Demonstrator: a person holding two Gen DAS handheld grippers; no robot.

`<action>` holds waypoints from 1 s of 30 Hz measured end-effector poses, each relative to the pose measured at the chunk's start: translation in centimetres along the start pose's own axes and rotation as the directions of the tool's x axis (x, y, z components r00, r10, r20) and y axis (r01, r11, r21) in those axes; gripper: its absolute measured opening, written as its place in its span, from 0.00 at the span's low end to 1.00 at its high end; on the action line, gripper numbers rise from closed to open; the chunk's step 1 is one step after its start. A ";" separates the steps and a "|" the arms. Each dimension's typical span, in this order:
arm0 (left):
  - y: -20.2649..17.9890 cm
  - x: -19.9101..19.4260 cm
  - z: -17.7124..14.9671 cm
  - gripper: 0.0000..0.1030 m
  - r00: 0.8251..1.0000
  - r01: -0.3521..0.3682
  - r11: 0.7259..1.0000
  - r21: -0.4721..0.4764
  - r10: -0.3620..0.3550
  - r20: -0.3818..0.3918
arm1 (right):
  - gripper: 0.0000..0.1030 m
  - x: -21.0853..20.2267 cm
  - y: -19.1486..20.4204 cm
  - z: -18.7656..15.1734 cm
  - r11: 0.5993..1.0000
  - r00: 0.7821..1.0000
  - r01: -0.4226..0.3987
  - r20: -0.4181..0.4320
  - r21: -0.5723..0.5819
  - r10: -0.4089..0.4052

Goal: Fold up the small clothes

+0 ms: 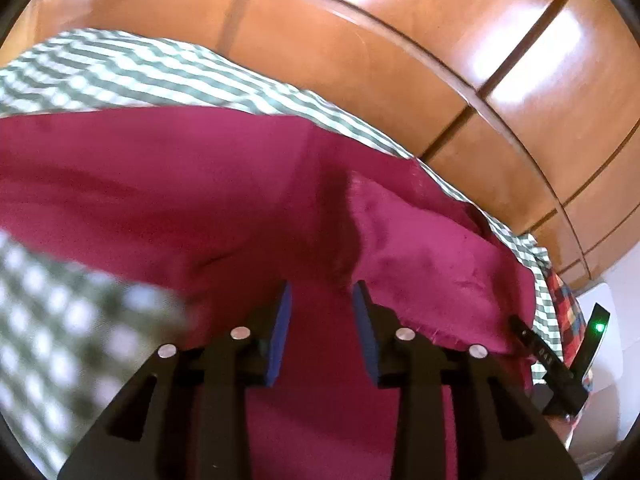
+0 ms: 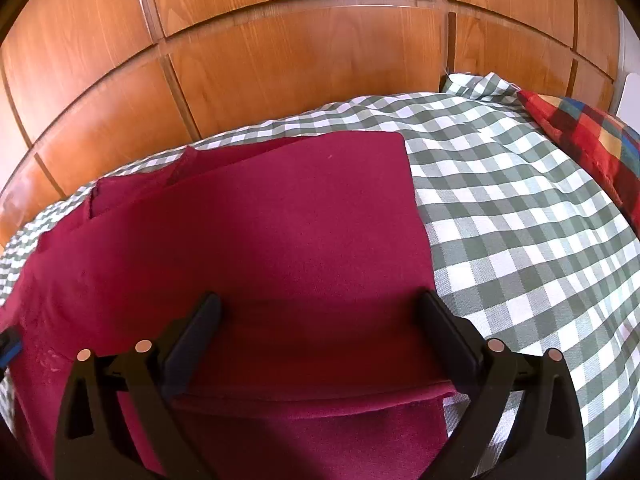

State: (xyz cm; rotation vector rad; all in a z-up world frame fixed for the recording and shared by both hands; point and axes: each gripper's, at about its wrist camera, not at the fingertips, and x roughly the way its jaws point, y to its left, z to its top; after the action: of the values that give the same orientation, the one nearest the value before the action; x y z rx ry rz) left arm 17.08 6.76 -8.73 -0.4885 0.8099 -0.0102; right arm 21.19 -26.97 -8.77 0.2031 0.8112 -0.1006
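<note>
A magenta cloth lies partly folded on a green-and-white checked bedspread. My right gripper is open, its fingers wide apart just over the cloth's near folded edge. In the left wrist view the same cloth fills the middle, with a raised fold to the right. My left gripper is open with a narrow gap, blue pads over the cloth, nothing clamped. The right gripper's black body with a green light shows at the right edge.
A wooden panelled wardrobe stands behind the bed. A red patchwork pillow lies at the right end of the bed. The checked bedspread also shows beyond the cloth in the left wrist view.
</note>
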 end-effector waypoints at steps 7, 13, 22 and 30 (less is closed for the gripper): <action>3.4 -4.2 -2.5 0.35 0.993 -0.099 0.995 -0.026 0.100 0.055 | 0.96 0.0 0.4 0.1 0.999 1.000 0.027 -0.012 -0.022 -0.028; 5.4 -7.0 -3.8 0.50 0.978 -0.189 0.982 -0.025 0.191 0.083 | 0.96 -2.1 3.3 0.7 0.981 0.989 0.145 0.004 -0.131 -0.145; 12.7 -10.9 -3.2 0.62 0.977 -0.148 0.966 -0.210 0.176 0.122 | 0.96 -6.3 10.1 -5.2 0.950 0.996 -0.086 0.003 -0.299 0.091; 25.2 -15.1 -0.6 0.60 0.952 -0.076 0.854 -0.515 0.216 0.216 | 0.96 -4.4 9.5 -6.2 0.957 0.992 -0.118 -0.073 -0.266 0.103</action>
State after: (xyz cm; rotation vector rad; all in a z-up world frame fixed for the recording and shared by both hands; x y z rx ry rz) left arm 1.80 31.88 -9.29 -0.9004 0.5742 0.4149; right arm 15.40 -16.26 -8.39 -0.0072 0.8607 0.1223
